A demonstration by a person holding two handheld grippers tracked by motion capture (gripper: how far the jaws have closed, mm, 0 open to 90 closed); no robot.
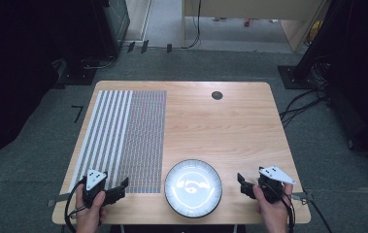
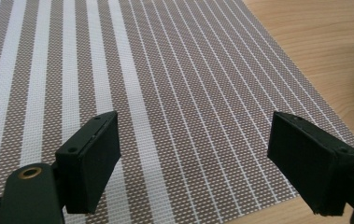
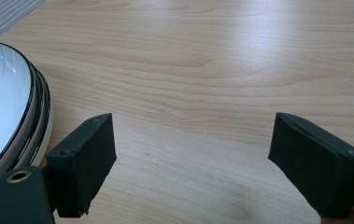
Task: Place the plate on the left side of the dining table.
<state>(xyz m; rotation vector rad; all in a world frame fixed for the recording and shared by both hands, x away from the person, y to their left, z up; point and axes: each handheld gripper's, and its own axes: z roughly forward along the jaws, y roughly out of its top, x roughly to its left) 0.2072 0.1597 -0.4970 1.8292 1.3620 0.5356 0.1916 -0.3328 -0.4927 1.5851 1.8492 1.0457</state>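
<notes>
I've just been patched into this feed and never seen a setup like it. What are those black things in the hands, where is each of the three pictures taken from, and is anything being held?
No robot arm here: a person holds a hand-operated two-jaw tool in each hand. The high view looks down on a wooden table, with the left gripper and right gripper at the near edge. The other two pictures come from cameras riding on those tools, looking out between their black jaws.

On the table lie a striped woven placemat on the left and white dark-rimmed plates, apparently stacked, near the front. The left gripper hovers over the placemat, jaws apart. The right gripper is open over bare wood beside the plates. Nothing is held.
</notes>
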